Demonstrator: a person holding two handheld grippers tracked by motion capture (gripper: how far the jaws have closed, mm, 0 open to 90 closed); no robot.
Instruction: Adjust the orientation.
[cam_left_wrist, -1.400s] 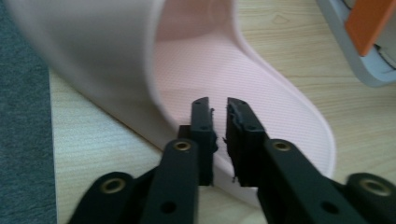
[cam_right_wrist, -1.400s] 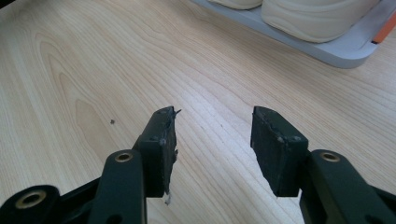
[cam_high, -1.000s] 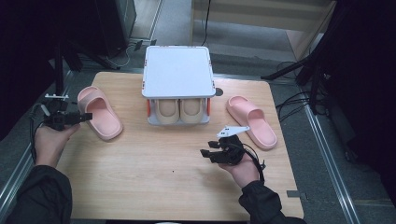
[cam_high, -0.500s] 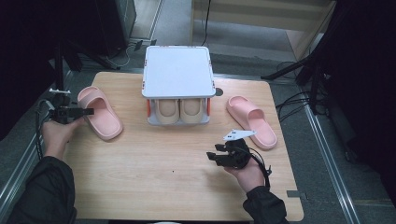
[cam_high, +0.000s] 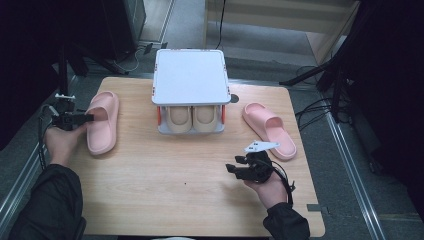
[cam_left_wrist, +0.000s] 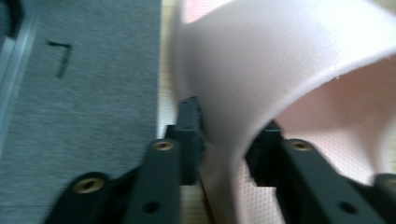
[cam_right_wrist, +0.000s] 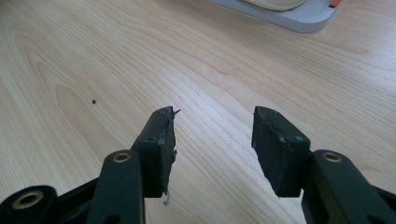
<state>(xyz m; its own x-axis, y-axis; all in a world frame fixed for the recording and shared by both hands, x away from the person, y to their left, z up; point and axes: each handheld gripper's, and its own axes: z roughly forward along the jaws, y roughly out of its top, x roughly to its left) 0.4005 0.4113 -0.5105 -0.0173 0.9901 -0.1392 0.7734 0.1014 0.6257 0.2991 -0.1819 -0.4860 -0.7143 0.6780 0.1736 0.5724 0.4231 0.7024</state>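
Observation:
A pink slipper (cam_high: 102, 122) lies at the table's left side, toe toward the far edge. My left gripper (cam_high: 85, 118) reaches it from the left. Its jaws have just been closing, and in the left gripper view (cam_left_wrist: 226, 126) they pinch the side wall of the pink slipper's (cam_left_wrist: 280, 60) strap, one pad outside and one inside. A second pink slipper (cam_high: 270, 129) lies at the right, angled. My right gripper (cam_high: 235, 167) hovers near the table's front right, to the near left of that slipper; its jaws (cam_right_wrist: 212, 135) stand open over bare wood.
A white shoe rack (cam_high: 190, 75) with a flat top stands at the back middle. A beige pair of slippers (cam_high: 179, 117) sits on its lower shelf. The wooden table (cam_high: 165, 170) has grey floor (cam_left_wrist: 93, 70) just past its left edge.
My left gripper moved right onto the slipper's strap and its jaws closed on it. The right hand has barely shifted.

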